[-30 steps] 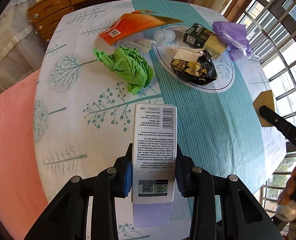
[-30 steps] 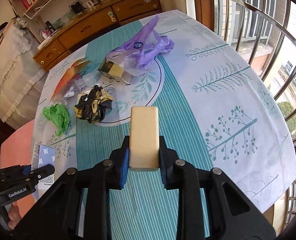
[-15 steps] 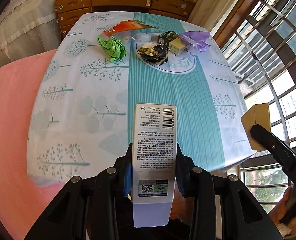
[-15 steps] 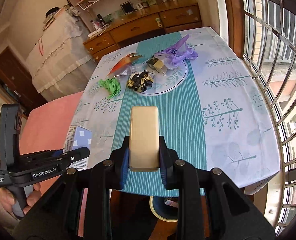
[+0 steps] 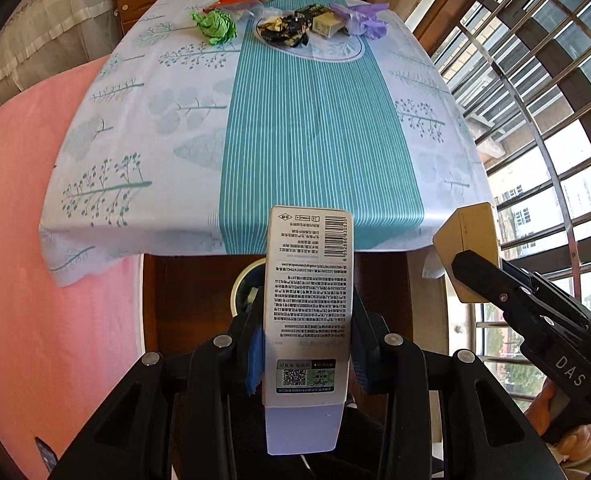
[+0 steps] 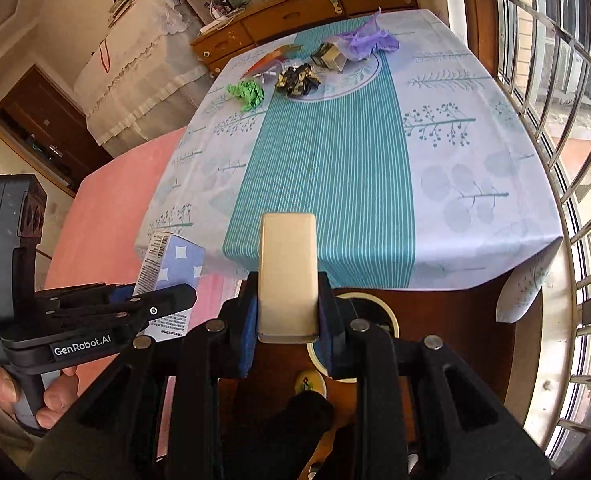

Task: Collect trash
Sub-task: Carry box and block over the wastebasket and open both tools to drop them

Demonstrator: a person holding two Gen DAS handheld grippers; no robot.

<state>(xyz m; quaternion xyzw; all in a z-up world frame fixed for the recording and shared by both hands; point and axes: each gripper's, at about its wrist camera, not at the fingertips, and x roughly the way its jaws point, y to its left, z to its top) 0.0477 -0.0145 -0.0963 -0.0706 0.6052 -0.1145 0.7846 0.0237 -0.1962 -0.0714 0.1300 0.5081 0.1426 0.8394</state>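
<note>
Trash boxes, white [image 5: 309, 304] and tan [image 6: 288, 276], stay clamped in both jaws; now pulled past table edge [image 5: 231, 236].

We pull both tools back from the tabletop [image 5: 319, 128] and lower them: a second ago they hung over the cloth near the trash, and now the left tool [image 5: 307, 320] and the right tool [image 6: 288, 312] sit beyond the near edge, over the dark wood below. The white printed box [image 5: 307, 304] and the tan box [image 6: 288, 276] travel back with them. The green crumpled paper [image 5: 215, 27], black and gold wrapper [image 5: 283, 29] and purple bag [image 5: 361, 20] now lie well away at the far end. A round bin [image 6: 379, 312] comes into view under the tools, partly hidden behind them.
</note>
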